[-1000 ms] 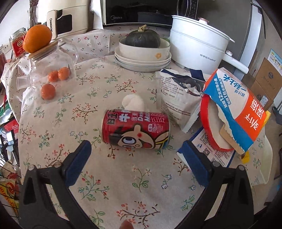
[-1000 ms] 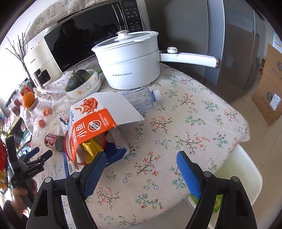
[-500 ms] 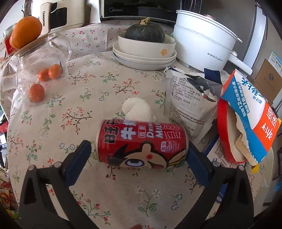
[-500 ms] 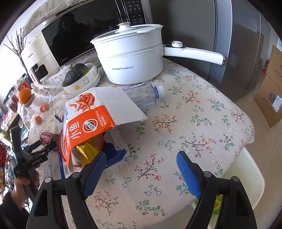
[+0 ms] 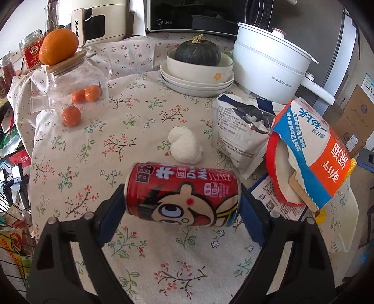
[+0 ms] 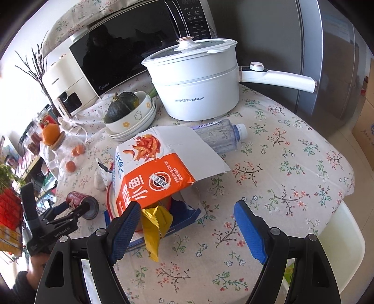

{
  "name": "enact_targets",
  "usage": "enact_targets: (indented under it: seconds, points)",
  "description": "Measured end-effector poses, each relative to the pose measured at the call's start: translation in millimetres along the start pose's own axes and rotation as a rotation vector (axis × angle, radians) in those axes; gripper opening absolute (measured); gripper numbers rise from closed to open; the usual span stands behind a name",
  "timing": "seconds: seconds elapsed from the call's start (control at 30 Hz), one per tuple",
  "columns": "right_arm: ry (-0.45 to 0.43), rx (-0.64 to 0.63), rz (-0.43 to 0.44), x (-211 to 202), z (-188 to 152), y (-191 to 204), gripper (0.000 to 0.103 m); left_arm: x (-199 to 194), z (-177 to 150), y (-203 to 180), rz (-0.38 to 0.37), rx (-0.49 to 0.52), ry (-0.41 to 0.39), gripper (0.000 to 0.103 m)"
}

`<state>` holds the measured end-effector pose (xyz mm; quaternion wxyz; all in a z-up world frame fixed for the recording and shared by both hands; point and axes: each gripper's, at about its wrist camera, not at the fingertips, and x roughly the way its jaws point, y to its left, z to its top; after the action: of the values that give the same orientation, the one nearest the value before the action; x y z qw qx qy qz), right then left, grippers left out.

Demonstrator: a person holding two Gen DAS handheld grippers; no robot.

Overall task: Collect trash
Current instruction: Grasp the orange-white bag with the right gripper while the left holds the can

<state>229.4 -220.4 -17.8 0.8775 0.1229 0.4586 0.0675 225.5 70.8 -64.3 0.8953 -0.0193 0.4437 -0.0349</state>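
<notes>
**Red milk can clamped end to end in the left gripper**

The red cartoon-printed drink can (image 5: pixel 183 195), lettered "DRINK MILK" beside Chinese characters, lies sideways between the blue pads of the left gripper (image 5: pixel 182 205), one pad against each end. The jaws have just been closing and now grasp the can, which sits above the floral tablecloth (image 5: pixel 98 149).

Just behind the can lies a crumpled white tissue ball (image 5: pixel 185 148). Further back stands the white lidded electric pot (image 5: pixel 268 70) marked "Royalstar", and behind that the black microwave oven (image 5: pixel 194 16) marked "Midea". To the can's right, the orange-and-blue snack box (image 6: pixel 154 177) with Chinese writing leans over other wrappers.

The right gripper (image 6: pixel 187 224) hovers near that box, released, jaws wide, nothing between them.
</notes>
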Motion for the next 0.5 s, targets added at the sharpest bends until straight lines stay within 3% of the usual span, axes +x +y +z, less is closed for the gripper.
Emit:
enact_targets:
  seconds: [0.2,0.5]
  points:
    - [0.042,0.096,0.094,21.8,5.5,-2.6,0.082,-33.7,-8.2,-10.3,-0.003,-0.019,0.003,0.089]
    - [0.058,0.209,0.178,47.6,19.2,-11.9,0.069,-62.6,-25.9,-19.2,-0.015,-0.037,0.008,0.089]
